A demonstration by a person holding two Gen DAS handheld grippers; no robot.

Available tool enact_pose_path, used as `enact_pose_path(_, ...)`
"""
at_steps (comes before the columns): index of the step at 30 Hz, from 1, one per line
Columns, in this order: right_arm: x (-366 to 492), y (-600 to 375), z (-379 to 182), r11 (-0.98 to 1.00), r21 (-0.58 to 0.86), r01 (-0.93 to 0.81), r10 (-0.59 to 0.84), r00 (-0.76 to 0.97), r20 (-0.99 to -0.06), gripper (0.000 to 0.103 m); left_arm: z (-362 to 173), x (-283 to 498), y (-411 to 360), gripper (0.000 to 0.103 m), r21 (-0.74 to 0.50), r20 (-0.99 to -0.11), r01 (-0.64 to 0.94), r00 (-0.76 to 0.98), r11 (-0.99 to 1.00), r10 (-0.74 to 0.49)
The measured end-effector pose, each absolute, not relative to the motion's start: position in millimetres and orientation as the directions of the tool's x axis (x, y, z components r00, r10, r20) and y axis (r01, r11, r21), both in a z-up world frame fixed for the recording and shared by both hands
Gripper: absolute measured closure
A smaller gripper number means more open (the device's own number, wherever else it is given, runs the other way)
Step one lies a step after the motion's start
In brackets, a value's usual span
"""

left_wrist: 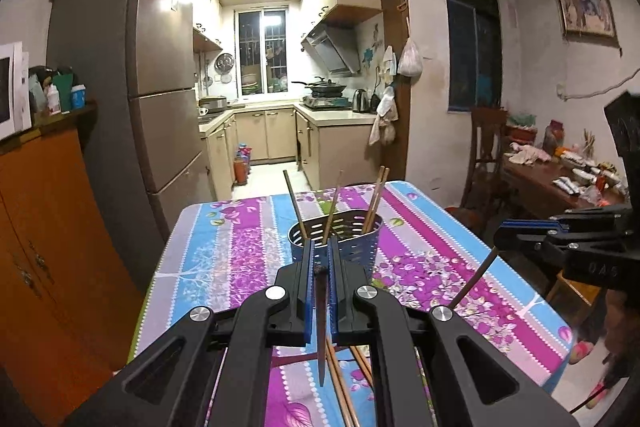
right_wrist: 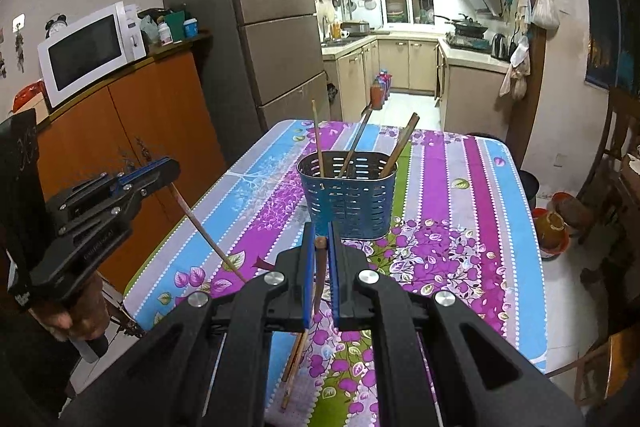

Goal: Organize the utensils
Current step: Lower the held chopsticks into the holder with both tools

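Item: one chopstick in each of my tongs, left tongs [left_wrist: 319, 259] clenched on a dark chopstick [left_wrist: 321, 323] hanging point-down, right tongs [right_wrist: 320, 239] clenched on a brown chopstick [right_wrist: 319, 275]; both held above the tabletop [right_wrist: 452, 195], short of the blue perforated holder [right_wrist: 347, 197] standing mid-cloth with four chopsticks already in it. Loose chopsticks [left_wrist: 340, 379] lie below my left tongs. Handling note: I judge each stick should be brought over the rim, upright, into a gap between the leaning ones, then released.
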State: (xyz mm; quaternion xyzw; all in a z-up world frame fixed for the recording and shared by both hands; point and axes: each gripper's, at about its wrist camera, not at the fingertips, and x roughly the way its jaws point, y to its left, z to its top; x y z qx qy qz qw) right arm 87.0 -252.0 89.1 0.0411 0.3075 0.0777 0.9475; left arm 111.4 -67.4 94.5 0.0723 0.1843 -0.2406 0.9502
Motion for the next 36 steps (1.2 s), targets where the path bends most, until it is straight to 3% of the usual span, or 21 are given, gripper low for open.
enact_pose_path(17,138.1,-247.9,109.2,0.994,0.049,-0.1,0.109,0.774,-0.623,0.098,109.0,132.4,-84.1,0.096,0.133,-0.374,0.36,0.881,0.923,-0.289)
enact_pose_path(36,176.1,-267.2,205.2,0.998,0.019,-0.052,0.054,0.853,-0.52,0.098,217.3,198.1,-122.7,0.096,0.059,-0.348,0.431,0.854,0.9,-0.387)
